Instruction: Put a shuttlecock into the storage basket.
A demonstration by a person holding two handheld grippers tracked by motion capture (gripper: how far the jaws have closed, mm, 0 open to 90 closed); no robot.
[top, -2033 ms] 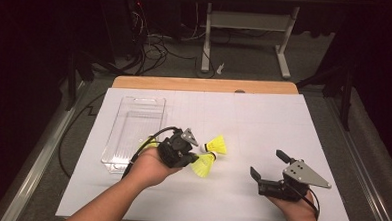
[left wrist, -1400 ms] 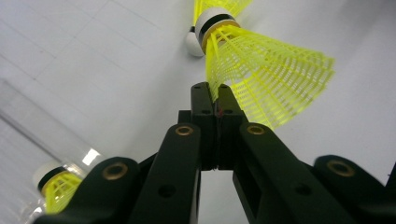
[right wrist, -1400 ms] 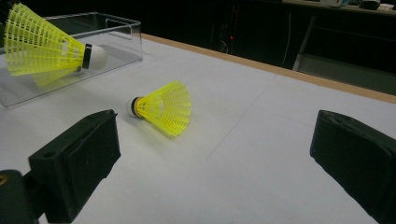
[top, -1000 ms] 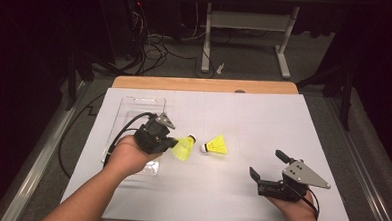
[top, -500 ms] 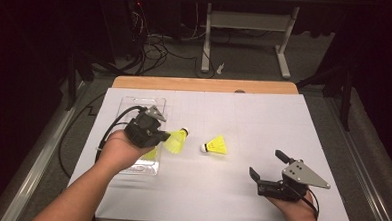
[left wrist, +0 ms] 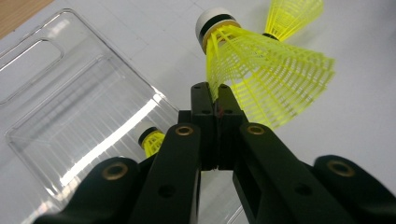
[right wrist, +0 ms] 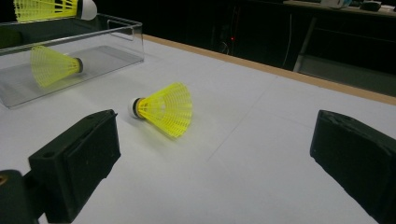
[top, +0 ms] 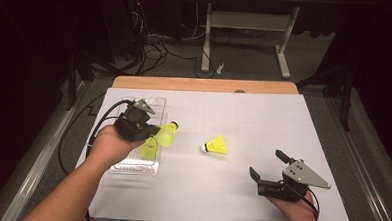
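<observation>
My left gripper (top: 155, 131) is shut on the skirt of a yellow shuttlecock (top: 167, 134), held in the air at the right edge of the clear plastic tray (top: 158, 106). In the left gripper view the jaws pinch the mesh skirt of that held shuttlecock (left wrist: 261, 79), white cork pointing up. A second shuttlecock (top: 148, 148) lies inside the tray. A third shuttlecock (top: 215, 145) lies on its side on the white table, cork to the left. My right gripper (top: 267, 164) rests near the front right, open with nothing between its fingers, facing that third shuttlecock (right wrist: 166, 109).
The white sheet (top: 263, 118) covers the table, with a wooden strip (top: 205, 85) along its far edge. A black cable (top: 106, 114) trails from the left gripper over the tray's left side. Beyond the table stand a desk frame and cables on the floor.
My left gripper has carried the shuttlecock left and away from the table's middle to the tray's right edge. The right gripper and the shuttlecock lying on the table have stayed put.
</observation>
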